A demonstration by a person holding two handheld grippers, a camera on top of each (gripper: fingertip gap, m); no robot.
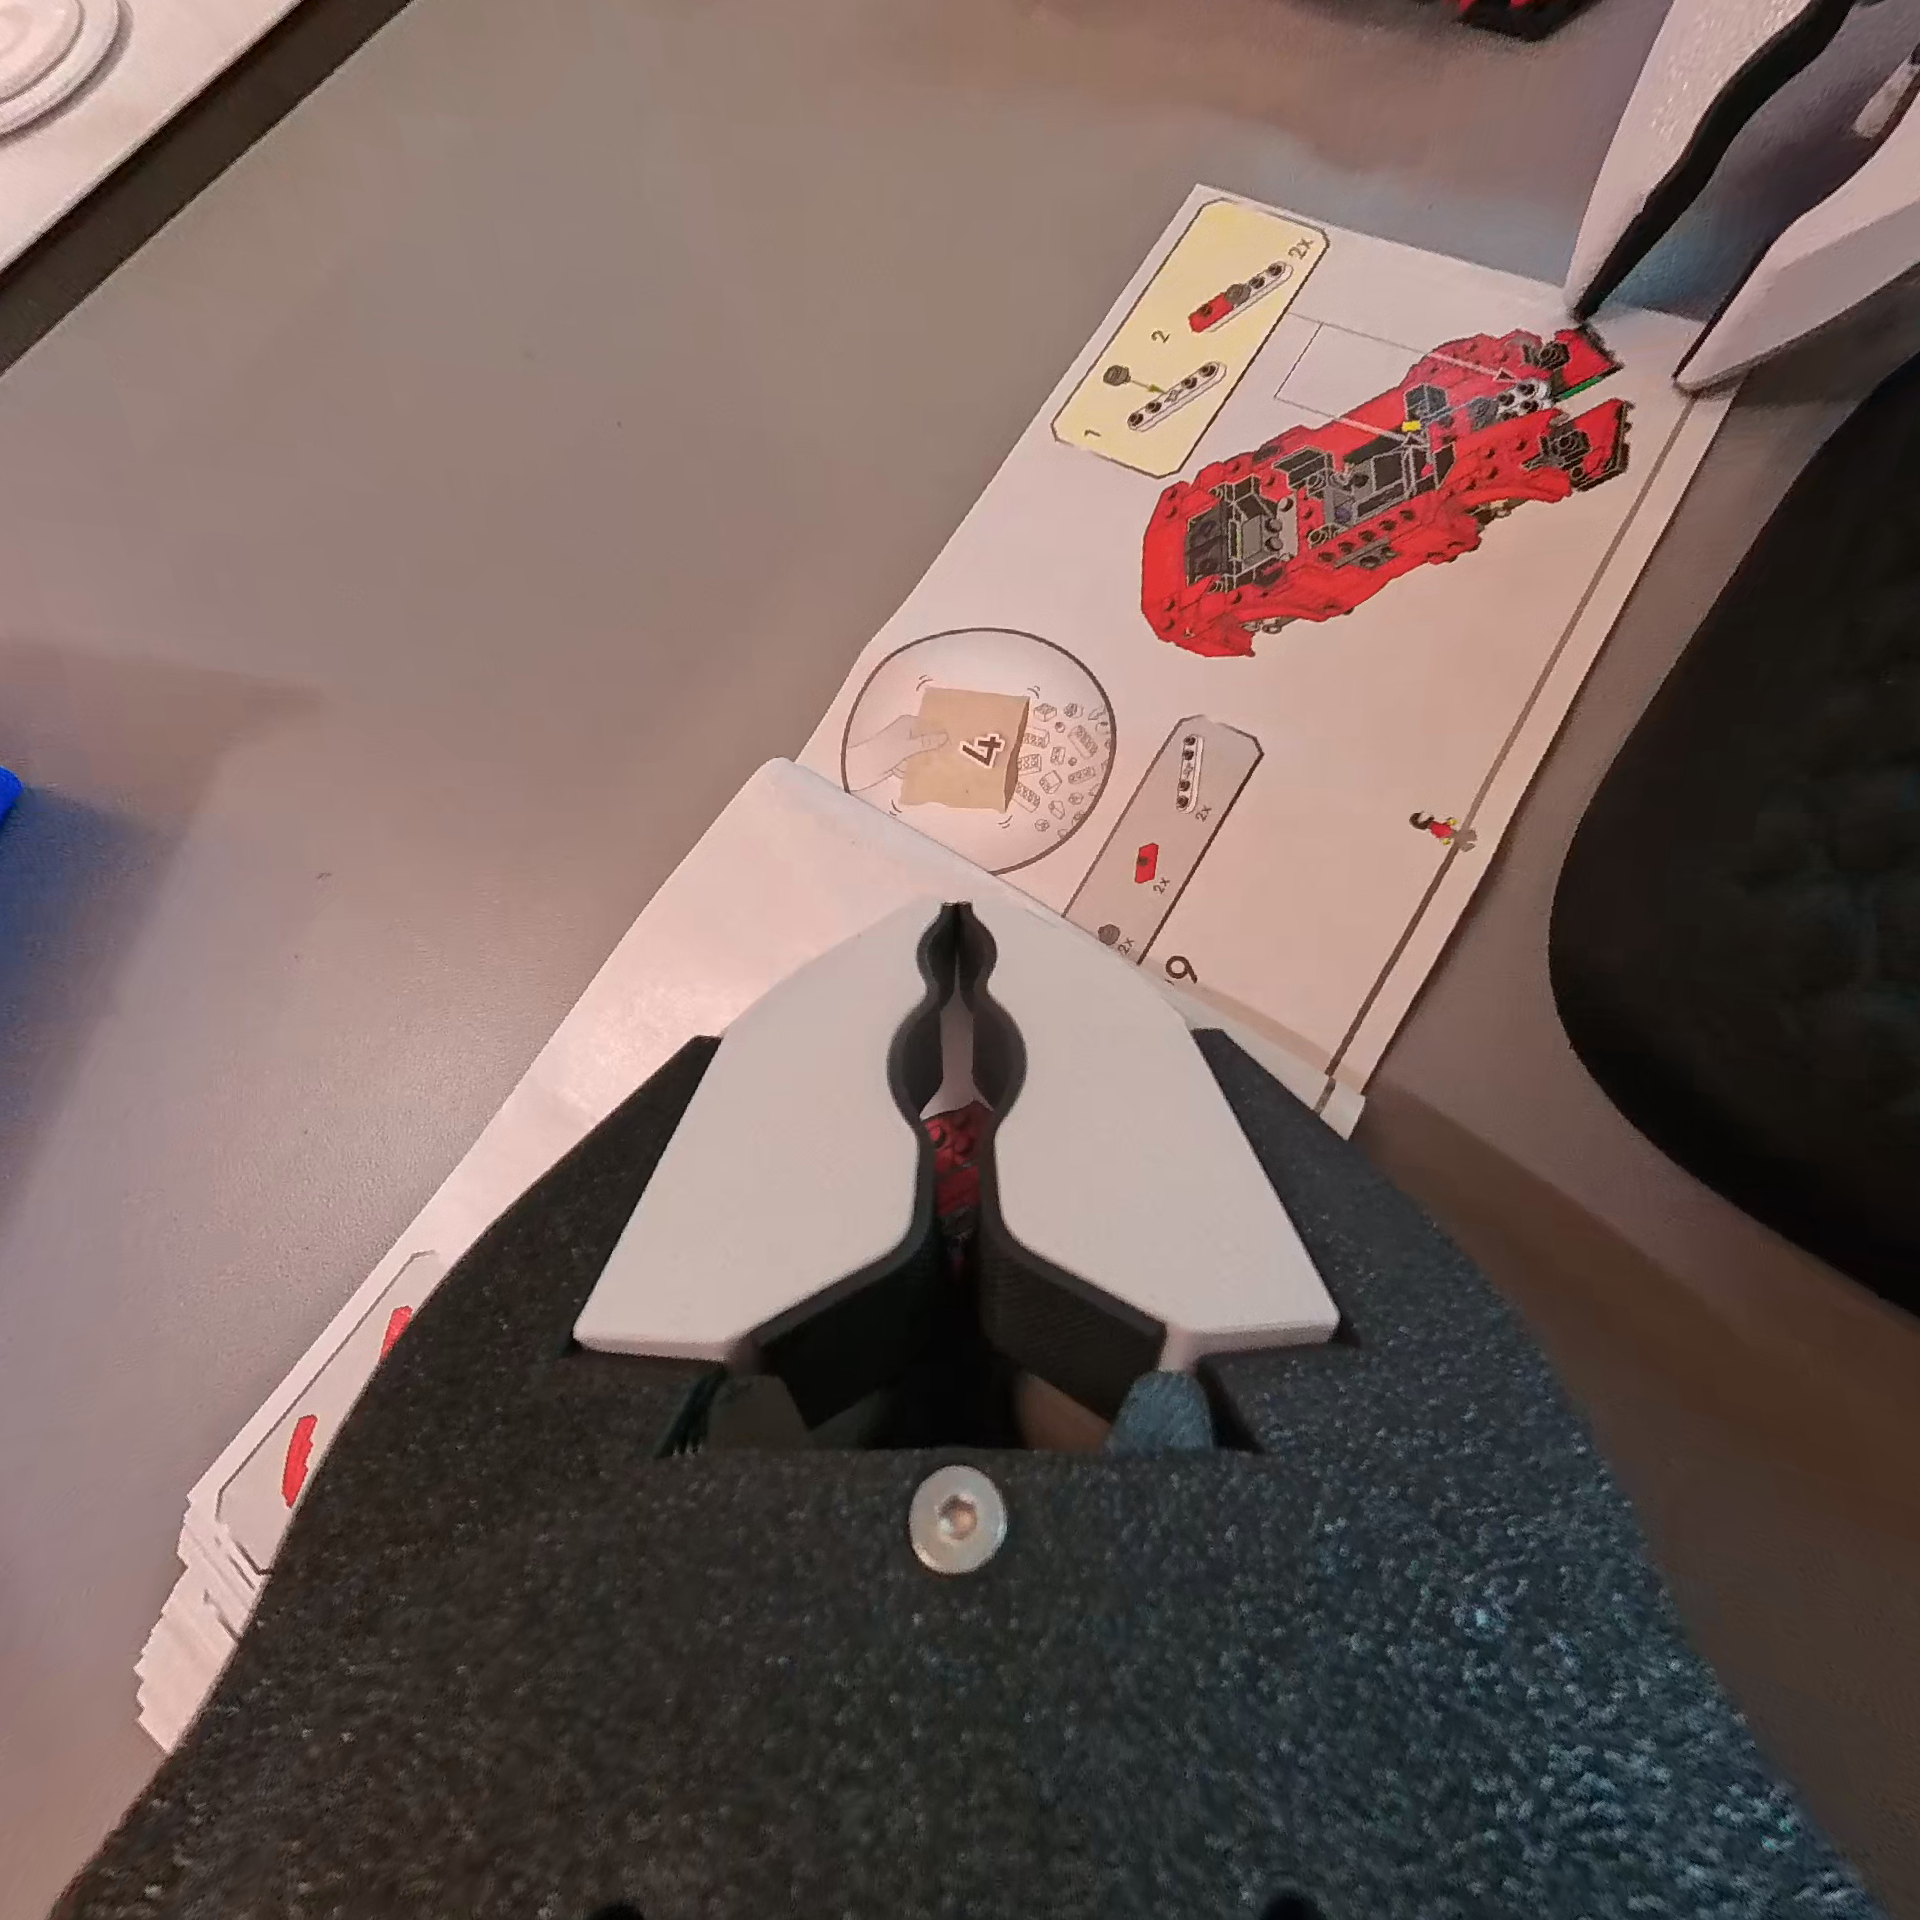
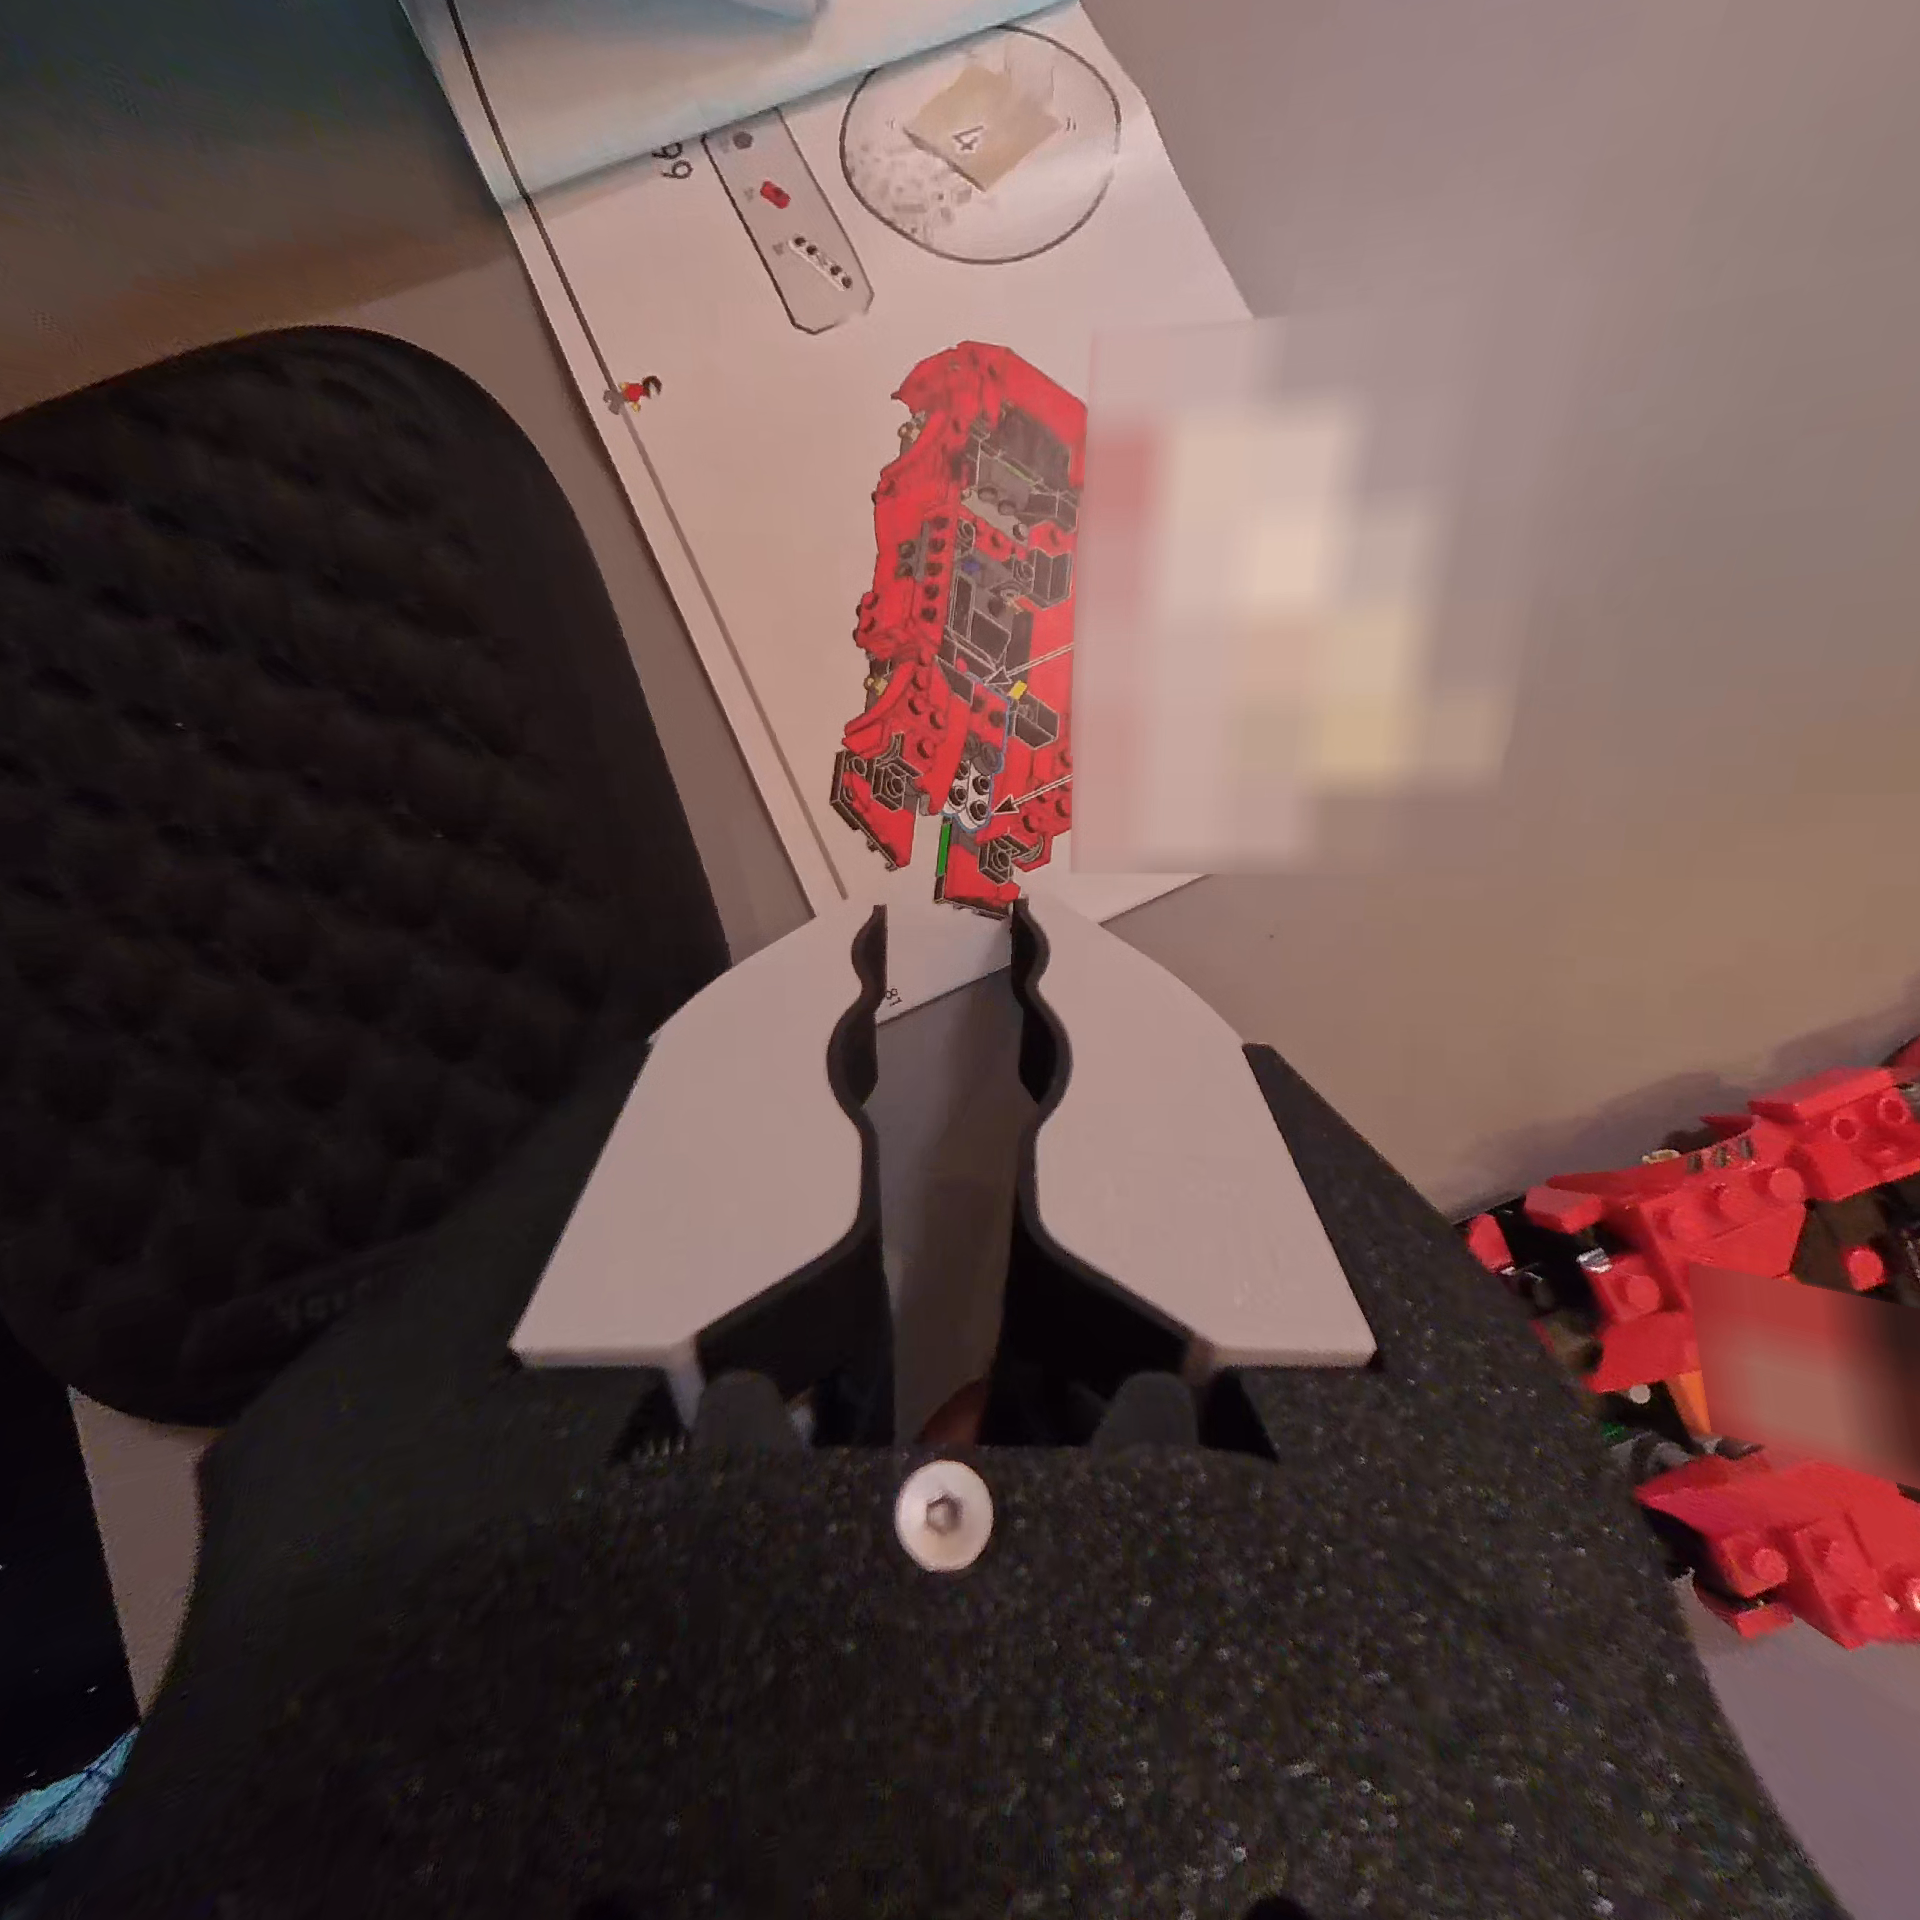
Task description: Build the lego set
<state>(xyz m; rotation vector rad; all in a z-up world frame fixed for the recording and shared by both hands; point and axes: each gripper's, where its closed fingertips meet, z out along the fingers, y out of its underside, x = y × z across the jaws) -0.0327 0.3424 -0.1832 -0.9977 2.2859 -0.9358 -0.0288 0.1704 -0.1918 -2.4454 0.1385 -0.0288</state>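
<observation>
An open instruction booklet (image 1: 1299, 623) lies on the grey table; its right-hand page (image 2: 790, 520) shows a printed red car. My left gripper (image 1: 961, 914) is shut and empty, low over the bulging left-hand pages (image 1: 727, 914) near the fold; I cannot tell whether it touches them. My right gripper (image 2: 948, 914) is open and empty, its tips at the page's corner by the printed car's end; it also shows in the left wrist view (image 1: 1631, 338). A partly built red lego car (image 2: 1766, 1299) sits on the table to the right of the right gripper.
A black padded chair seat (image 2: 260, 831) borders the table edge beside the booklet, also seen in the left wrist view (image 1: 1766, 831). A white sheet with a clear round piece (image 1: 62, 73) lies at the far left. A blue object (image 1: 5, 800) shows at the left edge. The gap from one gripper's tips to the other's is roughly 20 cm.
</observation>
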